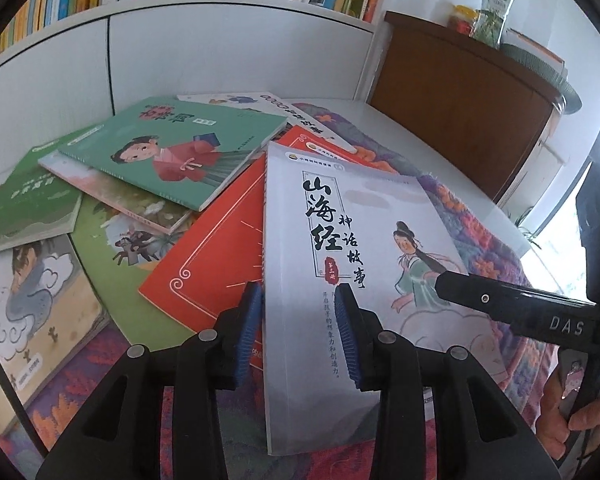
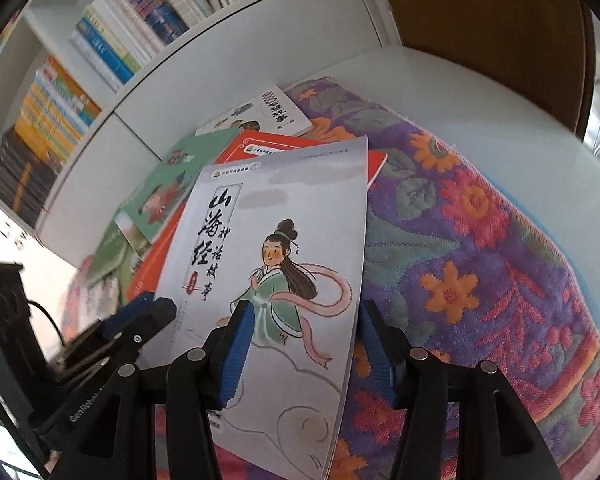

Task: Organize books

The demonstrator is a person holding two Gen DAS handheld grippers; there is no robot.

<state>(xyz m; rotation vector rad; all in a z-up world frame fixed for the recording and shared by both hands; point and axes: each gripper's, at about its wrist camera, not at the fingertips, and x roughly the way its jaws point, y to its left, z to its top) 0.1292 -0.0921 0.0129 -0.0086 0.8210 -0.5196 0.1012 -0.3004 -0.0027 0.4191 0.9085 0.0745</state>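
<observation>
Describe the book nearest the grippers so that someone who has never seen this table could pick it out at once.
Below the white bookshelf, a floral cloth covers the table, with books scattered across it. On the side nearest the grippers, partly over an orange-red book, lies the pale grey book. Unlike its green and red neighbours, it shows bold black brush characters and a long-haired figure in a green robe with a pink ribbon.

The grey book [image 1: 352, 240] reads "山海经 神话故事"; the right gripper [image 1: 452, 280] reads "DAS".
</observation>
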